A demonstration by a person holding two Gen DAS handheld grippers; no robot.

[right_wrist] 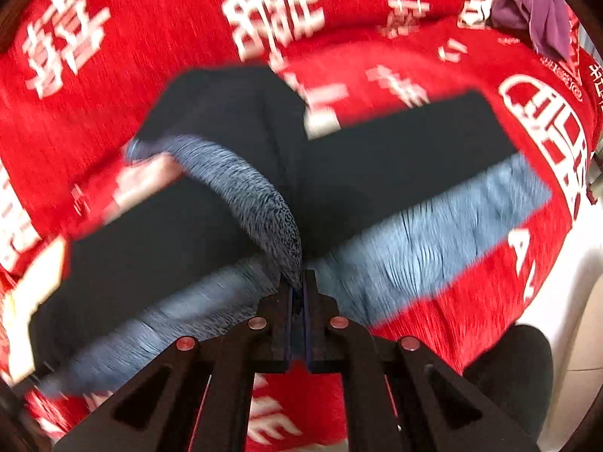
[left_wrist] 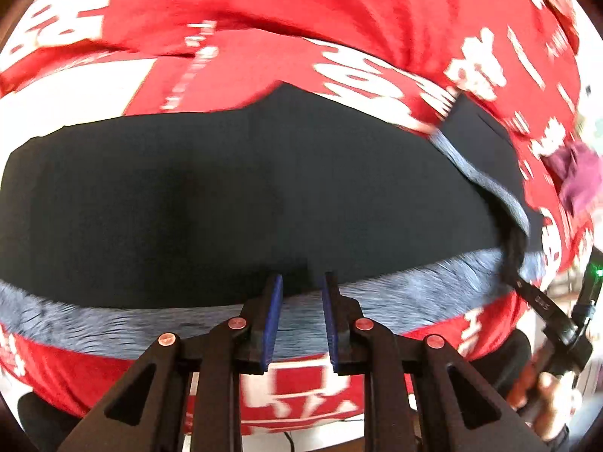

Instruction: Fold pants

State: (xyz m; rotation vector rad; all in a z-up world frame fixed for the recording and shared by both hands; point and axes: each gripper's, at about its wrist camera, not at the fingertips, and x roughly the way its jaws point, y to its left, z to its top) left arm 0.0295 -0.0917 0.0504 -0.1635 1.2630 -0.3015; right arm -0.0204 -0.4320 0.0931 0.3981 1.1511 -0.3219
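Pads of the left gripper stand apart with a clear gap. Nothing shows pressed between them. The gripper points steeply down over the near edge of the pants, its tips just at the line where black outer fabric meets the grey fleece lining. That lining runs as a band along the pants' near edge, close to the near edge of the red cloth beneath.

The right gripper also points steeply down, and its jaws are clamped together on a flap of the pants. The speckled grey lining of that flap rises out of the fingertips and curves away to the left, lifted off the rest of the garment. In the left wrist view this gripper sits by the pants' right end, with a blurred hand on its handle.

Beyond the grippers the black fabric lies mostly flat and spread wide across the cloth, its far edge straight on the left. Bare red cloth with large white characters surrounds the pants on the far side and both ends, leaving open room there. It has soft folds towards the far edge.

A crumpled purple garment lies near the cloth's far right corner, well apart from the pants. Pale floor shows past the cloth's right edge.
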